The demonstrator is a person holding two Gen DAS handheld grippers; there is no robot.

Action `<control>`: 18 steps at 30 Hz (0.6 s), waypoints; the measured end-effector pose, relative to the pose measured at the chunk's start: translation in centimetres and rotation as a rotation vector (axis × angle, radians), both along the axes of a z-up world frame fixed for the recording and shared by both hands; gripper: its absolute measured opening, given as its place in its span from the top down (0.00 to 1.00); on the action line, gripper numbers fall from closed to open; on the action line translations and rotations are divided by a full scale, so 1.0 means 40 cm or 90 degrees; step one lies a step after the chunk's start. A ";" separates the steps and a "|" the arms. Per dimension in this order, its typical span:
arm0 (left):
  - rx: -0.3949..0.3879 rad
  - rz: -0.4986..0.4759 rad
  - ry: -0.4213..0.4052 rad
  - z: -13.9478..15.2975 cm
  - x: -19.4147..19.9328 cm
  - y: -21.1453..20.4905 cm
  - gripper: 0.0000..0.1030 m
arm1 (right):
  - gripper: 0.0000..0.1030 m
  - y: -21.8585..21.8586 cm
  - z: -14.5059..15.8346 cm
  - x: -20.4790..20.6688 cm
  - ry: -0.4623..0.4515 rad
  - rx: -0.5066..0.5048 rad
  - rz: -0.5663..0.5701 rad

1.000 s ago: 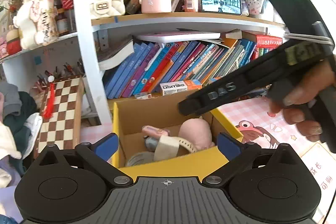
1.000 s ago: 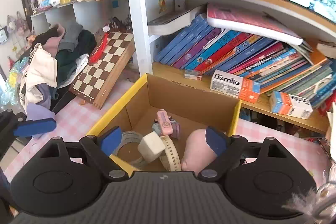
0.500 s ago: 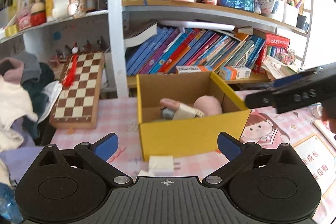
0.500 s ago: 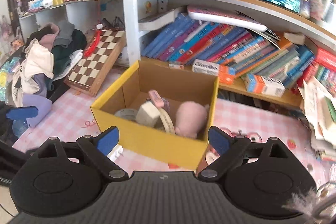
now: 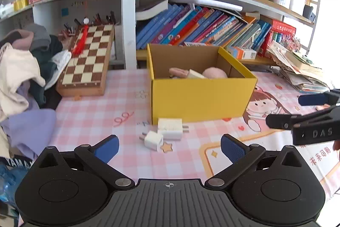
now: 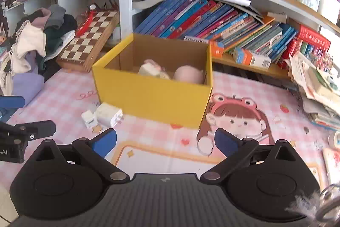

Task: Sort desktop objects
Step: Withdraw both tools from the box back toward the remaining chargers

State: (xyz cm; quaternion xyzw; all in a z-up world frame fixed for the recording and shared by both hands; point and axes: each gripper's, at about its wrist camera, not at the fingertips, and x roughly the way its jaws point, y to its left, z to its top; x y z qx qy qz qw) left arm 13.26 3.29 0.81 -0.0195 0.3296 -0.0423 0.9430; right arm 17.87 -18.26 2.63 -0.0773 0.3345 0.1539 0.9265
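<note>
1. Left wrist view: the left gripper [image 5: 169,147] is hanging over the pink checked mat [image 5: 102,107], fingers spread wide and holding nothing. Two white plug chargers are lying just ahead of it: the larger charger [image 5: 170,128] touching the front foot of the yellow box [image 5: 201,97], prongs pointing right, long axis running left to right; the smaller charger [image 5: 153,140] just beside it, prongs pointing left and slightly away, long axis slanting.
2. Same view: the box is already holding a pink rounded item [image 5: 214,73] and other small pieces.
3. Right wrist view: the right gripper [image 6: 164,143] is hovering before the box's front wall, fingers likewise parted and empty. The chargers are sitting to its left at the box's near left corner.
4. Judgement: sorting is looking partway along, with both chargers lying outside the box. The left gripper is standing nearest; the next move would call for lowering over one charger, fingers set across its short sides, clear of the prongs.
</note>
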 end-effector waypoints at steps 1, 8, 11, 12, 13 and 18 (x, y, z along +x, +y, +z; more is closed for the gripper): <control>-0.002 0.000 0.002 -0.005 -0.004 0.001 0.00 | 0.03 0.003 -0.007 -0.007 0.004 0.001 -0.001; -0.012 0.013 0.015 -0.031 -0.024 0.016 0.00 | 0.03 0.024 -0.043 -0.038 0.022 0.003 -0.013; -0.007 0.023 0.020 -0.043 -0.027 0.020 0.00 | 0.01 0.034 -0.056 -0.050 0.029 0.004 -0.016; -0.006 0.027 0.021 -0.047 -0.028 0.021 0.00 | 0.01 0.039 -0.061 -0.054 0.033 0.003 -0.014; -0.004 0.030 0.023 -0.050 -0.029 0.023 0.00 | 0.00 0.045 -0.066 -0.058 0.036 0.003 -0.011; 0.004 0.047 0.031 -0.070 -0.035 0.029 0.00 | 0.00 0.077 -0.087 -0.074 0.045 -0.009 0.007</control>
